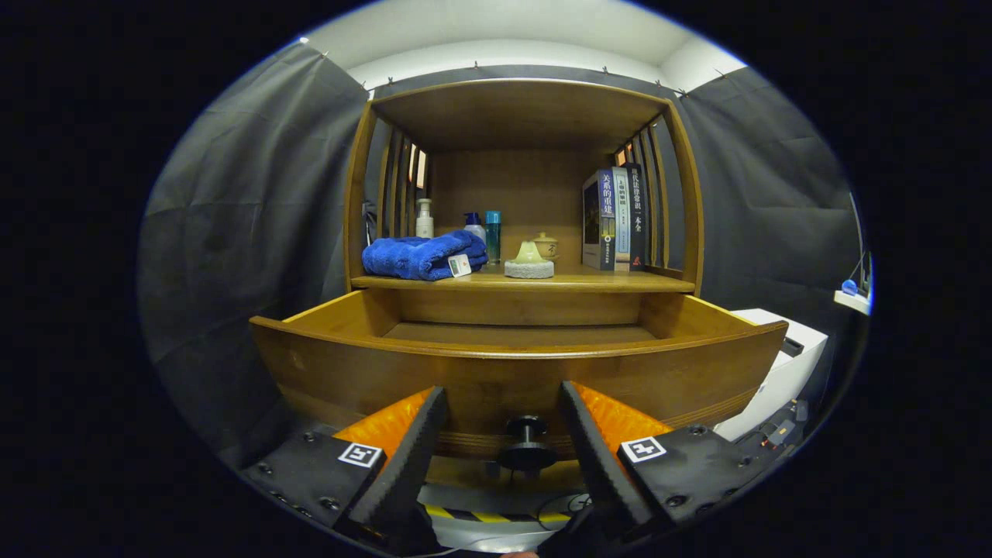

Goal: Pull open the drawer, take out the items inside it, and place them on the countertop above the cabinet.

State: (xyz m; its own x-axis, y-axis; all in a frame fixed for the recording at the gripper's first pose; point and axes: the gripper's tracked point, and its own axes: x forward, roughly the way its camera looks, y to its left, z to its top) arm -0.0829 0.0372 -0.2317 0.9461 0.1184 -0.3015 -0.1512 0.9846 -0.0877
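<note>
Spread wide apart, the jaws of the gripper (504,403) hold nothing; the small dark round knob (526,446) on the front of the brown wooden drawer (511,372) sits between the two fingers, touching neither. That drawer stands pulled out just ahead of the fingers, its curved front panel facing them, and the part of its floor that shows above the front looks bare; the rest of the inside is hidden by the panel. Beyond the drawer runs the wooden countertop (589,280) of the cabinet, under a slatted wooden hutch. On it, beyond the left finger, lies a folded blue towel (422,256) with a small white tag, and behind the towel stand a white pump bottle (424,218), a white bottle with a blue cap (473,225) and a slim teal bottle (493,225). Straight ahead sits a pale ceramic piece on a round grey stone base (529,263), with a small lidded cup (545,245) just behind it. Beyond the right finger, upright books (612,218) lean at the hutch's side. A white box-shaped appliance (783,364) stands past the drawer's right end.
</note>
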